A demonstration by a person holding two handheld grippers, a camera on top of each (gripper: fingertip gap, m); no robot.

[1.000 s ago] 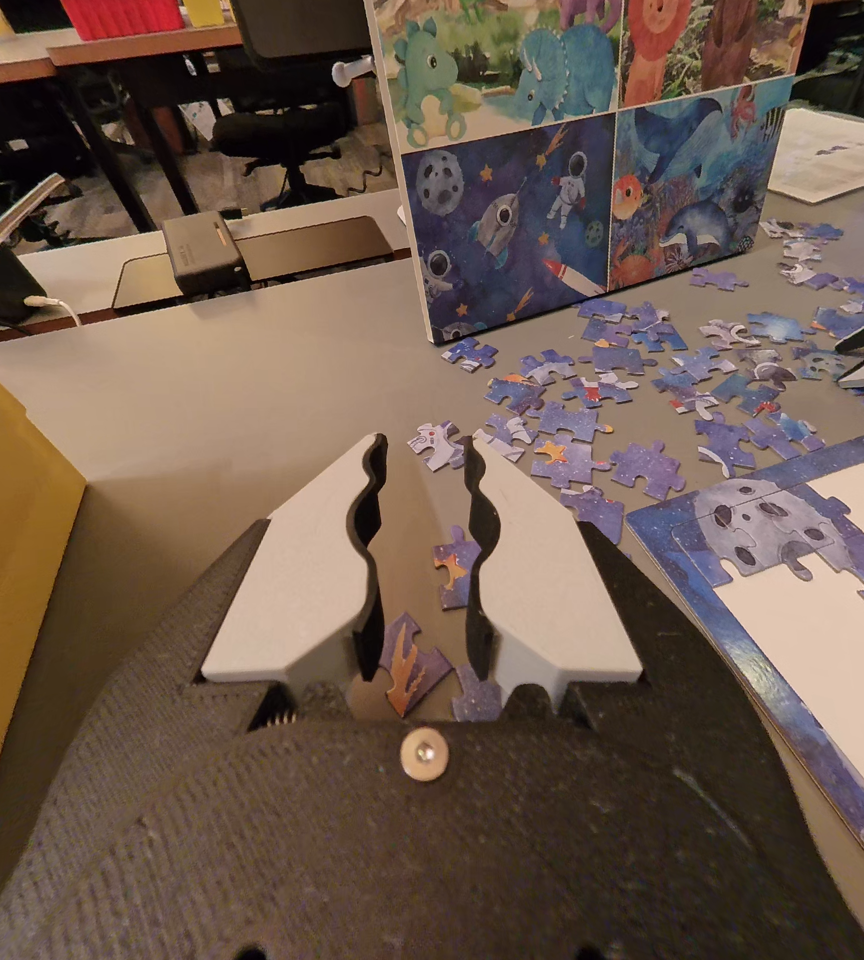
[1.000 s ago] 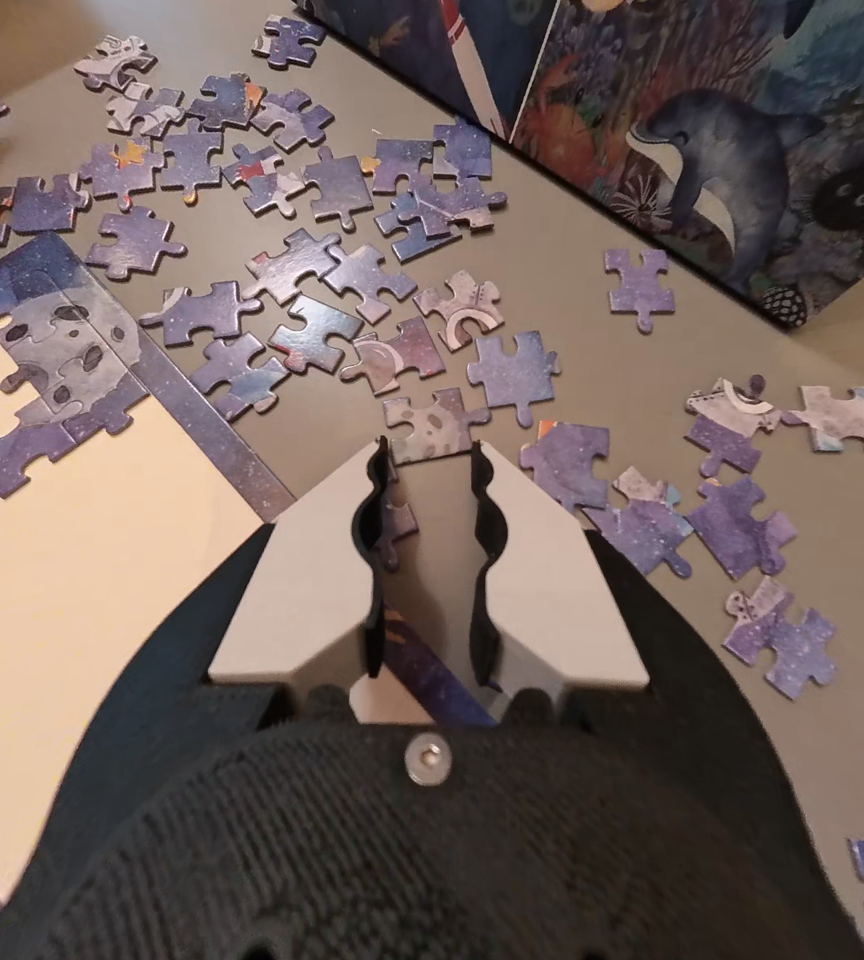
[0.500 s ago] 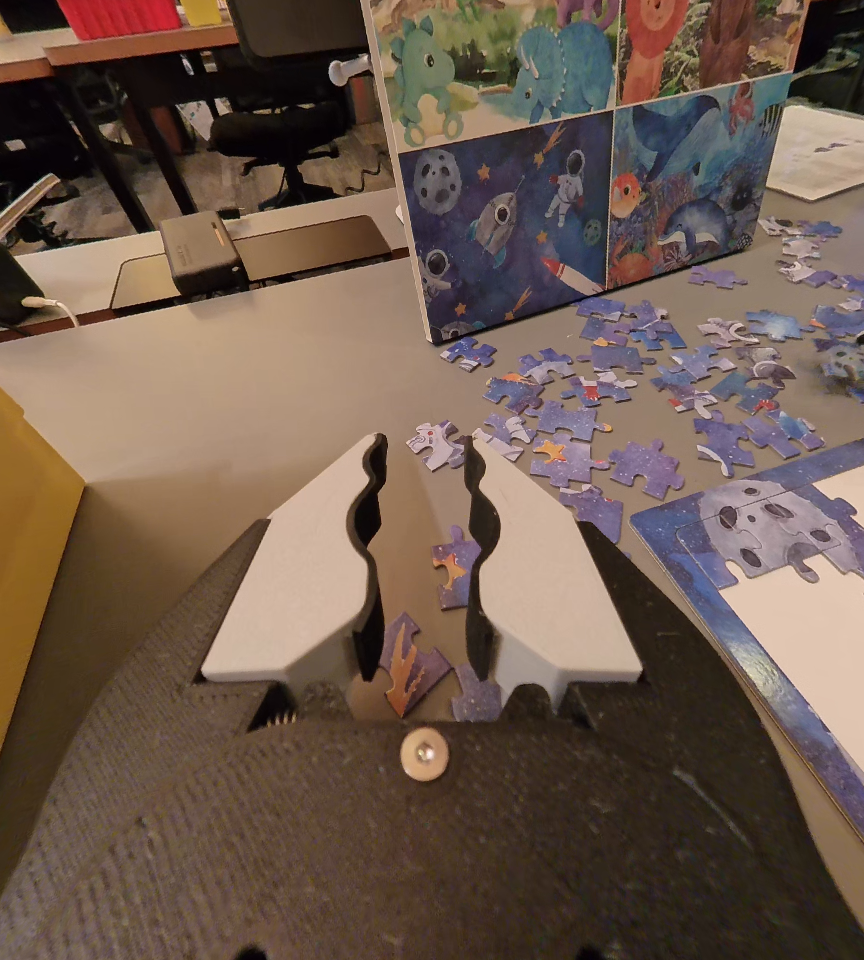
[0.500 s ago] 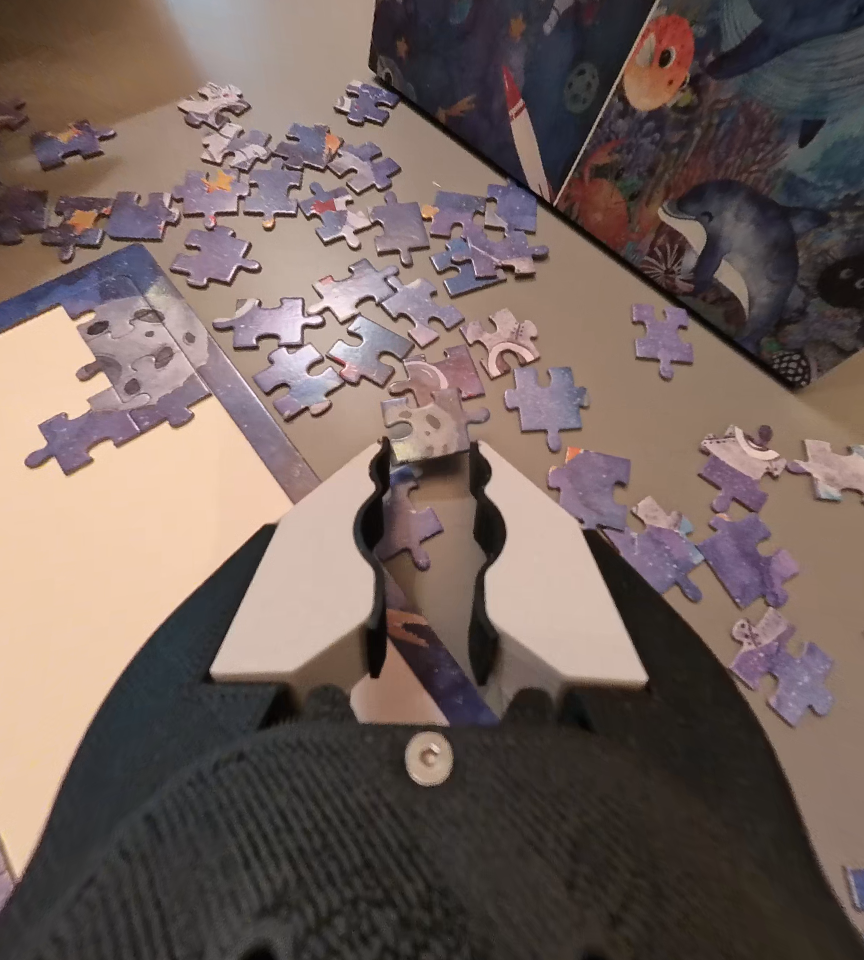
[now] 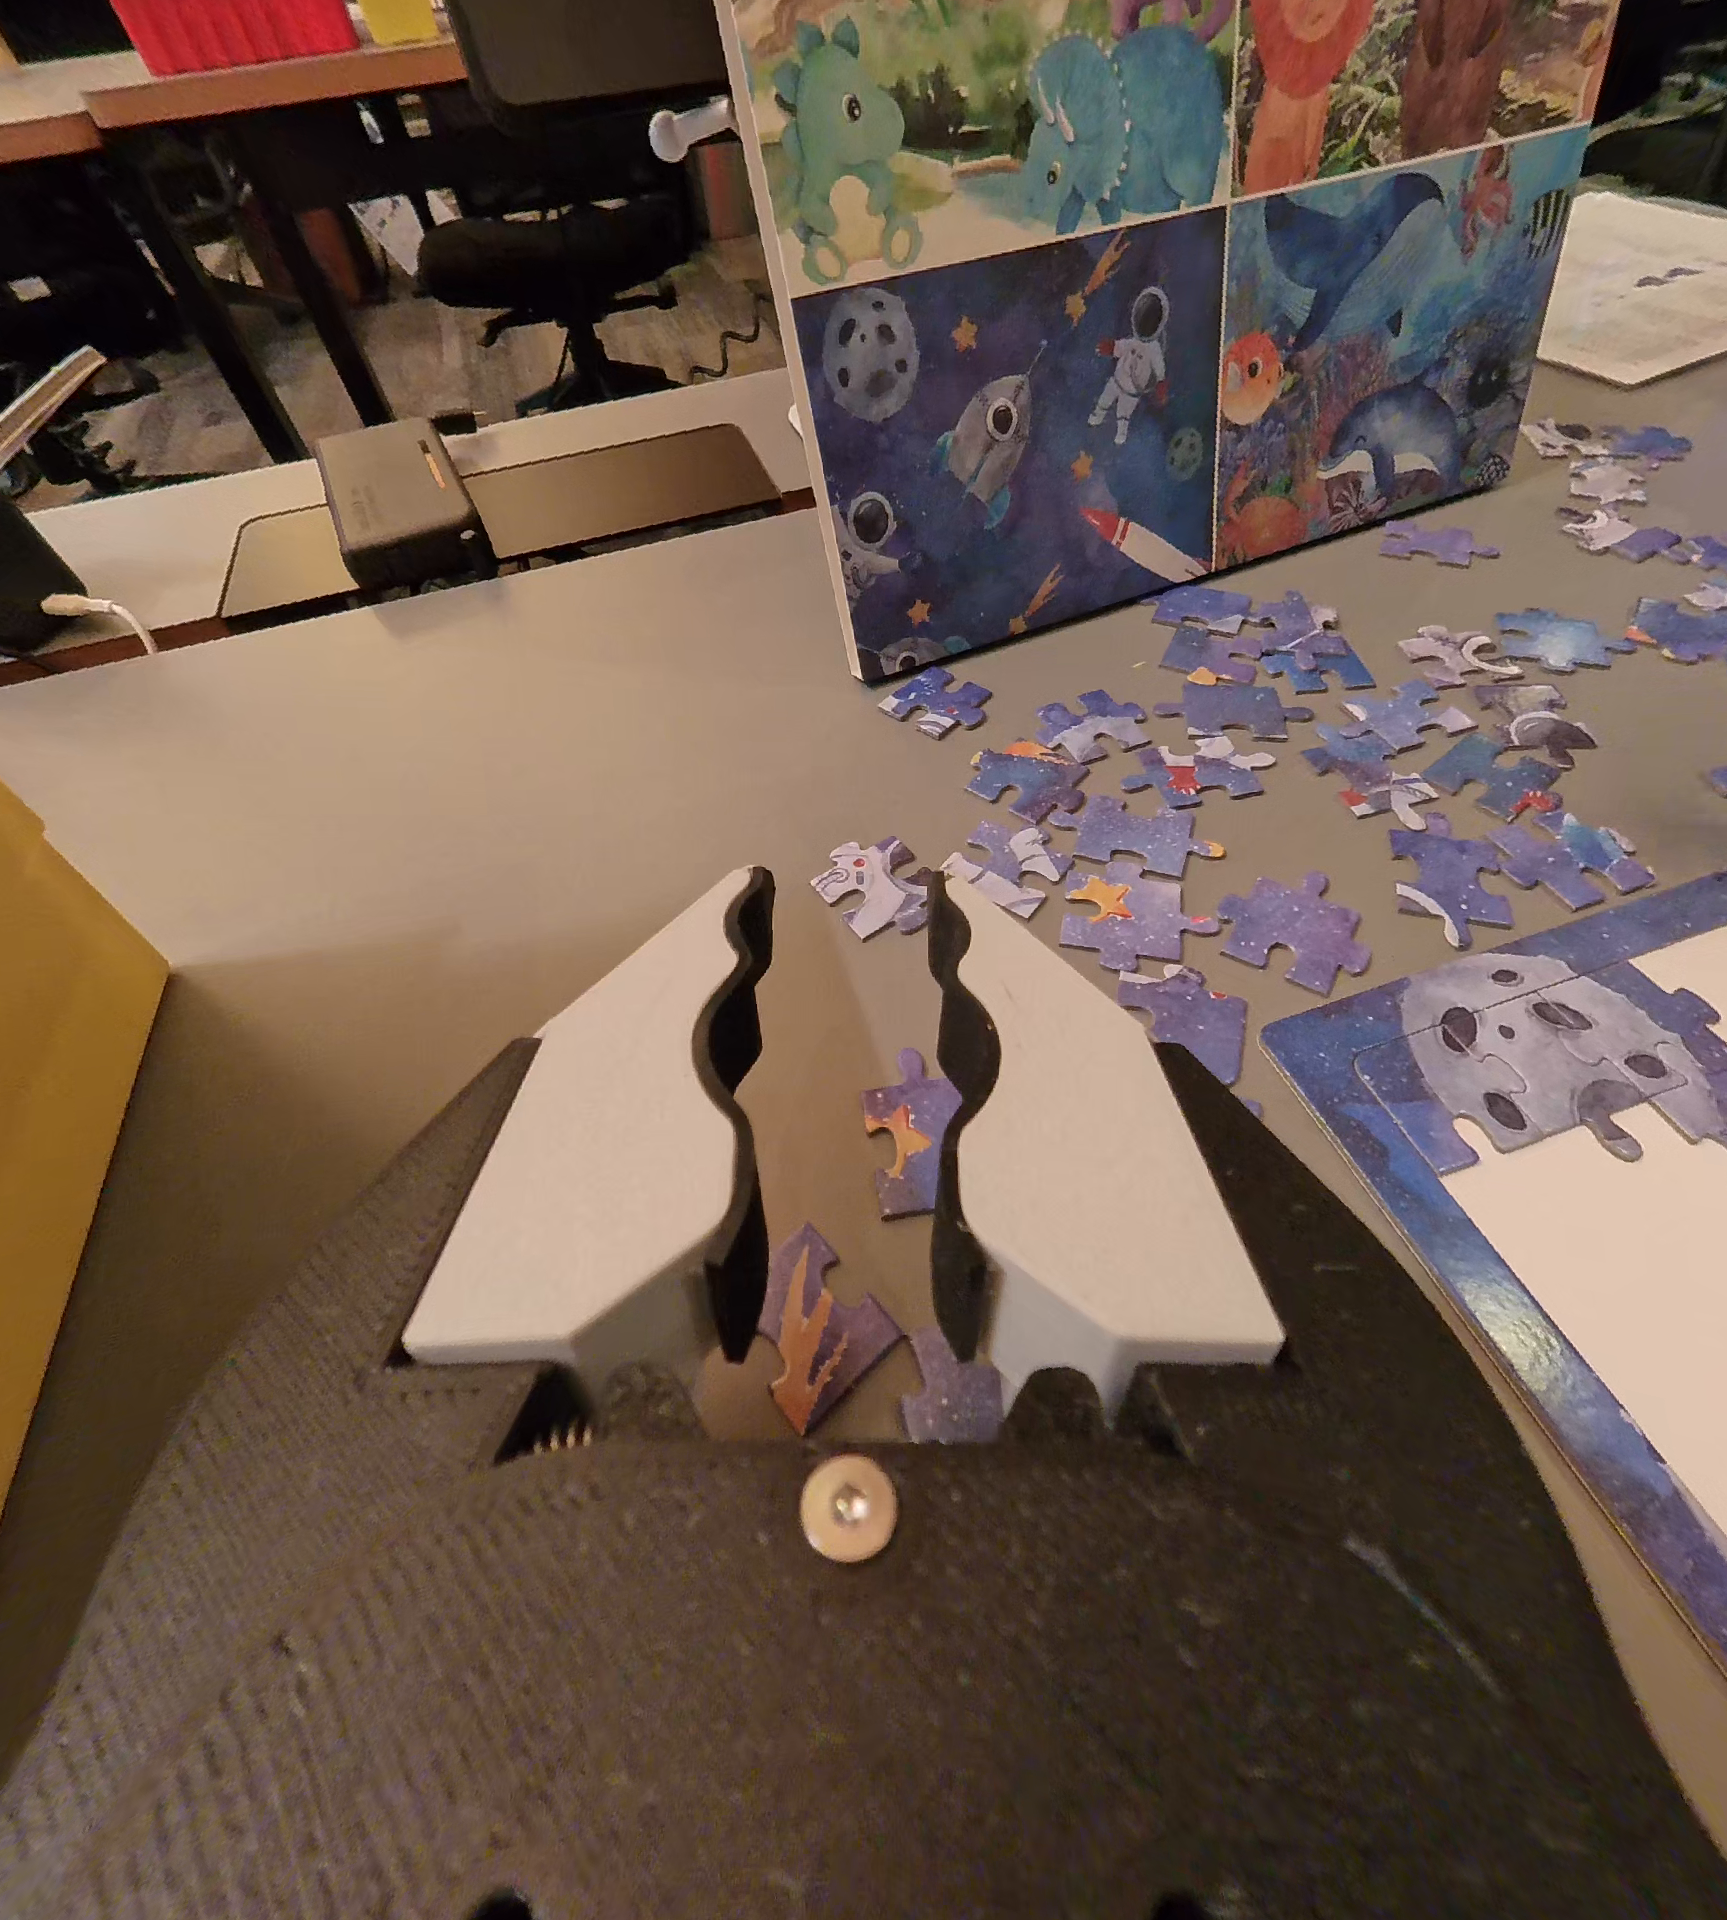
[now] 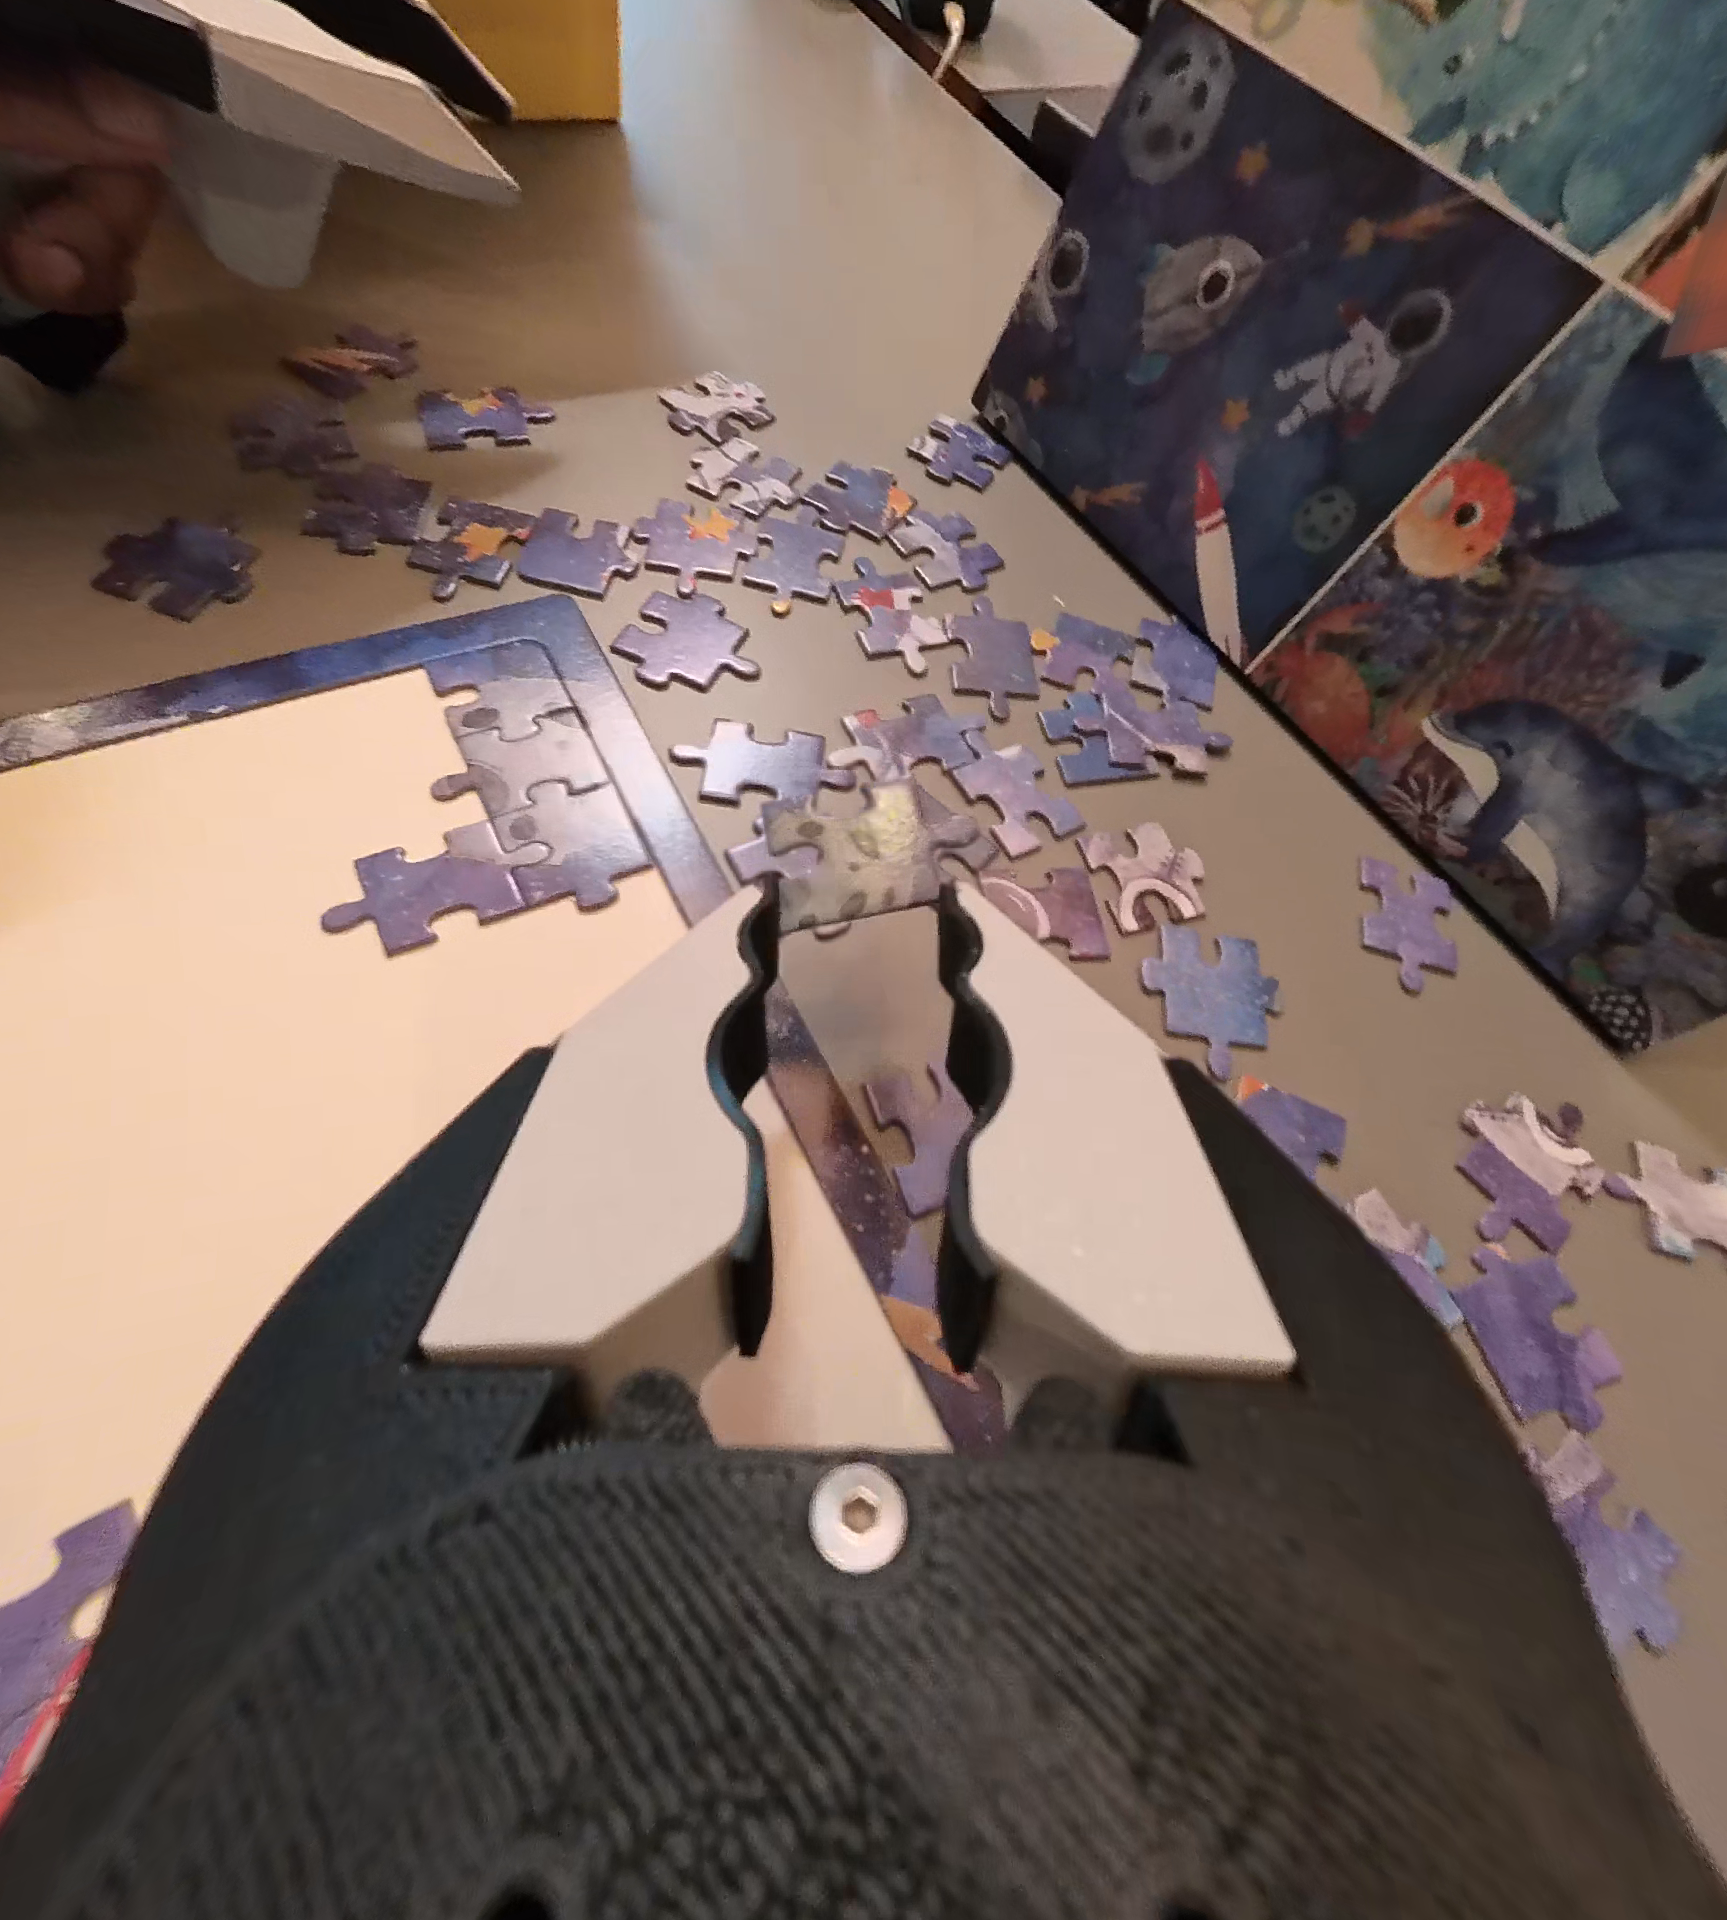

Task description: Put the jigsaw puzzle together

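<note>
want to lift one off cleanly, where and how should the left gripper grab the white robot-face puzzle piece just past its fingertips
The white robot-face piece lies flat on the table, so probably come from above and pinch its two opposite straight-ish edges, avoiding the knobs. The left gripper is open.

The right gripper [image 6: 857, 902] has risen away from the grey table [image 6: 838, 260], its view now taking in far more of the scattered pieces and the other gripper [image 6: 319, 135] at the top left. The grey moon-patterned cardboard puzzle piece [image 6: 854, 850], which a second ago lay flat on the table at its fingertips, now hangs lifted between them (pinched at both side edges). In the left wrist view, the right gripper has left the frame's right edge.
</note>
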